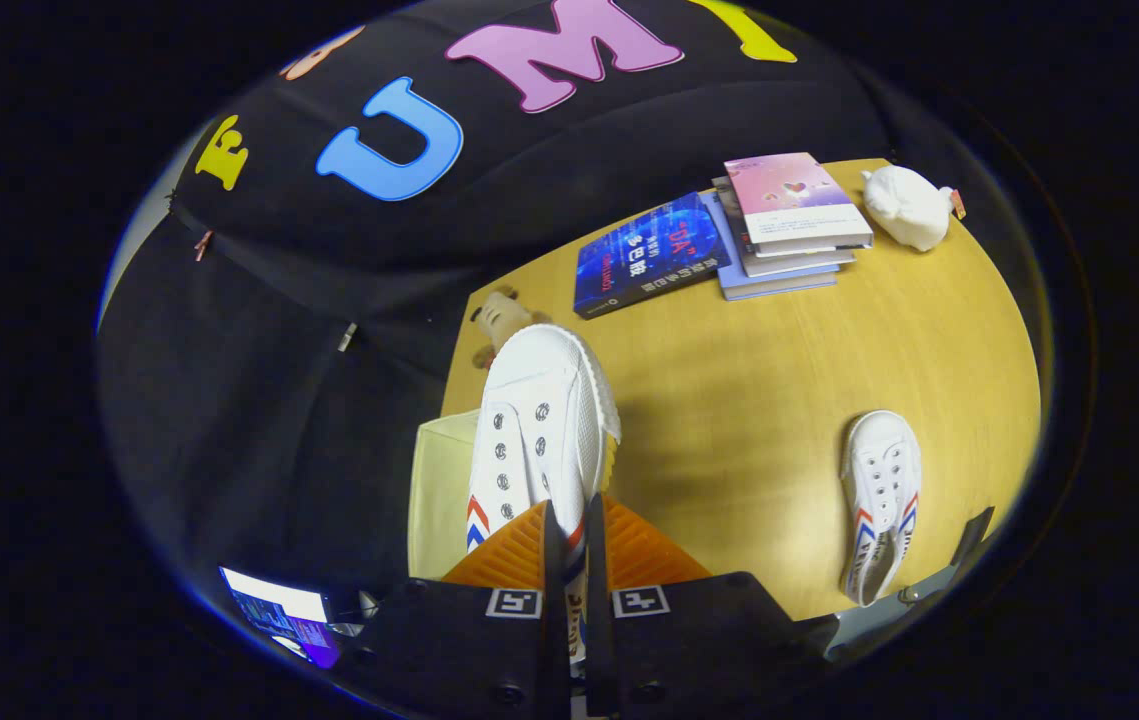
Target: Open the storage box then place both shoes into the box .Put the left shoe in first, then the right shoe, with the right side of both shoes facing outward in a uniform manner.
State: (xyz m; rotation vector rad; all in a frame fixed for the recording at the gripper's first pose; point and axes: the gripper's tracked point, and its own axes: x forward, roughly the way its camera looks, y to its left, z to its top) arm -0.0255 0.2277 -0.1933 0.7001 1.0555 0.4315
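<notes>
Two shoes: white canvas, lace-less, red and blue chevron stripes on the sides.
Surface: yellow wooden table [779, 400], against the booth's black cloth wall.
Room: lit screen [279, 610] low down beside the gripper body, off the table's edge.
Held shoe [541, 420]: lifted above the table's edge, gripped at its side wall near the heel opening.
Held shoe axis: long axis straight ahead along the fingers, toe pointing away toward the wall, eyelets facing up.
Gripper [569, 545]: orange fingers [509, 555] nearly together, both pressing on the thin side of the held shoe between them.
Second shoe [879, 500]: flat on the table, well apart from the held one, on the fingers' right.
Second shoe axis: roughly parallel to the held shoe, toe pointing away, opening toward the gripper.
Storage box [439, 490]: one, pale cream, only partly visible under the held shoe at the table's near-left edge; open or closed cannot be told.
Books: one blue book [649, 255] lying alone, one stack of books [789, 225] just beside it, pink cover on top, about four in the stack.
Soft toys: one white plush toy [907, 207] beside the stack; one small beige plush toy [499, 318] just beyond the held shoe's toe.
</notes>
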